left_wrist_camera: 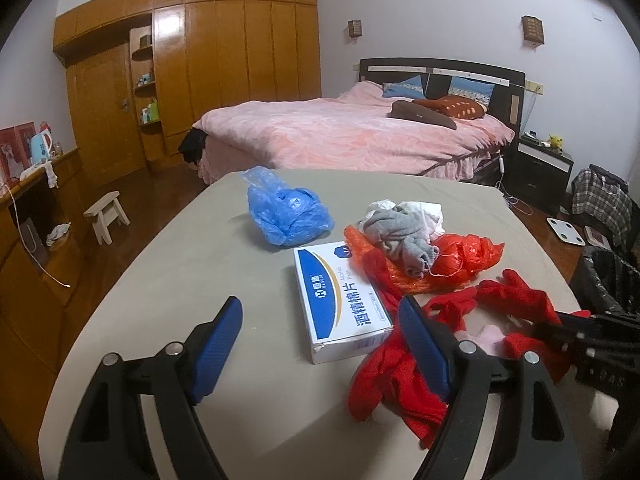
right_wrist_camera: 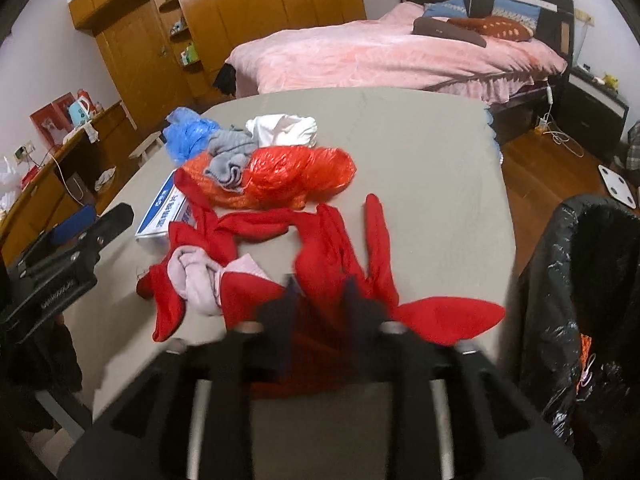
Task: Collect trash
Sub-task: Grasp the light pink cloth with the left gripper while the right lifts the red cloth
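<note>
Left tongs gape empty above the counter. Right tongs, blurred and part-open, straddle red cloth; grip unclear. Black-lined bin beside the counter holds orange scraps.

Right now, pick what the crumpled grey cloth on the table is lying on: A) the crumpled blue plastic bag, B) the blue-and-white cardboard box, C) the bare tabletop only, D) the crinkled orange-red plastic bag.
D: the crumpled grey cloth rests across the crinkled orange-red plastic bag, apart from the blue-and-white cardboard box and the crumpled blue plastic bag.
</note>
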Motion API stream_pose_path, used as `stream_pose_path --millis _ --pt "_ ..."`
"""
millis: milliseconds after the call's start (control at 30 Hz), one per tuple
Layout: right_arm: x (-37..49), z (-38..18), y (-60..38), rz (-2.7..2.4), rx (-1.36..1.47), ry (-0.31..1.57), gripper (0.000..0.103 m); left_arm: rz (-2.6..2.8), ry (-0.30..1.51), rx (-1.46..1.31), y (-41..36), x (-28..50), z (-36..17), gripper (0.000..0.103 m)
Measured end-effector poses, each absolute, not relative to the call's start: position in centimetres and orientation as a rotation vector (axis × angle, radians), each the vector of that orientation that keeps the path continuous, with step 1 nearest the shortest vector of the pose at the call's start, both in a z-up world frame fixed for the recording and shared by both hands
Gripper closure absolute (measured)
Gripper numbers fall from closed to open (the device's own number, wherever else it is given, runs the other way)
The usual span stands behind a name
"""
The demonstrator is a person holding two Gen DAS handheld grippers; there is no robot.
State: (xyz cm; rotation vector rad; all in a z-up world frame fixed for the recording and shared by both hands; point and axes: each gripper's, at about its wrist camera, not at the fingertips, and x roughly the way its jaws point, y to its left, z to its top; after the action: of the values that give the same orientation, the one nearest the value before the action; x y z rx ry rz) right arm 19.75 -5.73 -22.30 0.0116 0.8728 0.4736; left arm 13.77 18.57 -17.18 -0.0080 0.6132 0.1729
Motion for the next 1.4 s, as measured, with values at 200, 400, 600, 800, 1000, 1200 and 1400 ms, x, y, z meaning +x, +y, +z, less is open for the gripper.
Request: stream_pose_path --millis 200,400,600,800,1000,1200,1400 --pt "19.4 -22.6 -5.5 0.484 -0.003 0.898 0.042 0.179 0.619 -0.013 18.9 13.9 -17.3 0.024" --pt "18.4 -22.9 -4.7 0.499 -0.047 0.907 0.023 0.179 0.62 -0.015 18.9 13.9 -17.3 0.024" --pt "18.3 -23.7 -4.3 0.487 -0.089 0.926 0.029 0.178 0.62 -0.015 18.9 13.9 -17.3 0.024" --pt "18.4 -23.7 -4.5 0.429 -0.169 0.909 0.065 0.153 0.628 -0.018 18.5 13.8 -17.4 0.024" --pt "19.5 -23.3 -6.6 0.409 -0.097 0.897 0.091 0.075 0.65 -0.007 16.6 13.7 -17.8 0.04" --pt "20.3 -22.3 -8.3 0.396 -0.067 0.862 0.091 -0.008 0.683 0.004 14.5 13.9 -18.3 0.055" --pt "20.7 -22.3 -9.1 0.395 -0.032 0.866 0.091 -0.041 0.708 0.008 12.8 14.3 -19.0 0.055"
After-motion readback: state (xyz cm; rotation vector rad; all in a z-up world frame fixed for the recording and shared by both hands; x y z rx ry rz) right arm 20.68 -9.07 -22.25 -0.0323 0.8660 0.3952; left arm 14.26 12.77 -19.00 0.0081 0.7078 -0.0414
